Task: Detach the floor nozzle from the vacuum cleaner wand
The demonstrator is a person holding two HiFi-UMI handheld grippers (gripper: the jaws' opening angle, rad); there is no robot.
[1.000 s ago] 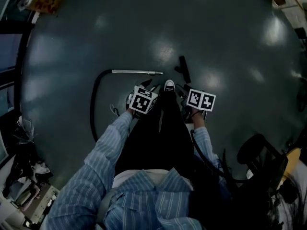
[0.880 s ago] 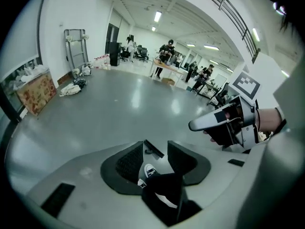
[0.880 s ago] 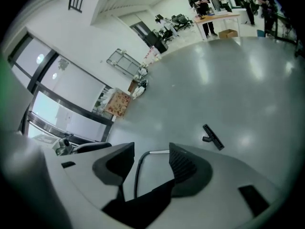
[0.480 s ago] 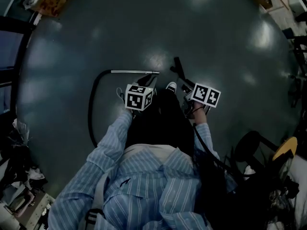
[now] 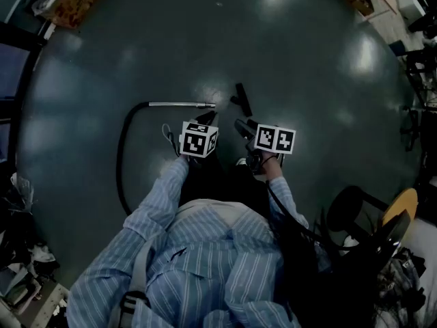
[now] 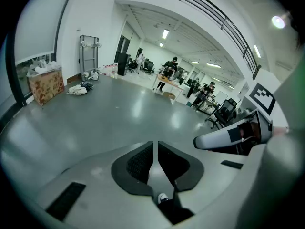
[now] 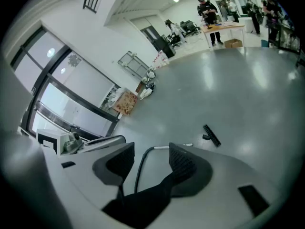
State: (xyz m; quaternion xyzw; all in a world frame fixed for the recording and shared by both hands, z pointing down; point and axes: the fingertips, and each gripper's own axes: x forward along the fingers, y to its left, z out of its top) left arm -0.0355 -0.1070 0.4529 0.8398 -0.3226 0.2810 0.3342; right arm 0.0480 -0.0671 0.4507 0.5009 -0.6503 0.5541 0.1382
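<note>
Containers first, and it's all cardboard. The big cardboard box [image 6: 45, 84] sits against the window wall, well away on your left. Pale crumpled stuff pokes out of its top, too small to say what. A smaller carton [image 7: 233, 43] sits on the floor under a distant table [image 7: 224, 28], and you can't see into it from here.

Now the floor nozzle [image 5: 240, 100]. It's black, a short T shape, lying flat on the dark floor [image 5: 307, 60] all by itself. It's just past the open end of the wand [image 5: 181, 104], near it but not touching, so the two are already apart. The wand is a straight silvery tube, also lying flat. Its other end runs into the black hose [image 5: 123, 159], which curves back alongside you.

Your left gripper [image 5: 205, 119] hangs in front of you on the near side of the wand. Its jaws have just been closing and are down to a thin slit with nothing in it. Your right gripper [image 5: 243, 126] has its jaws wide apart and empty.
</note>
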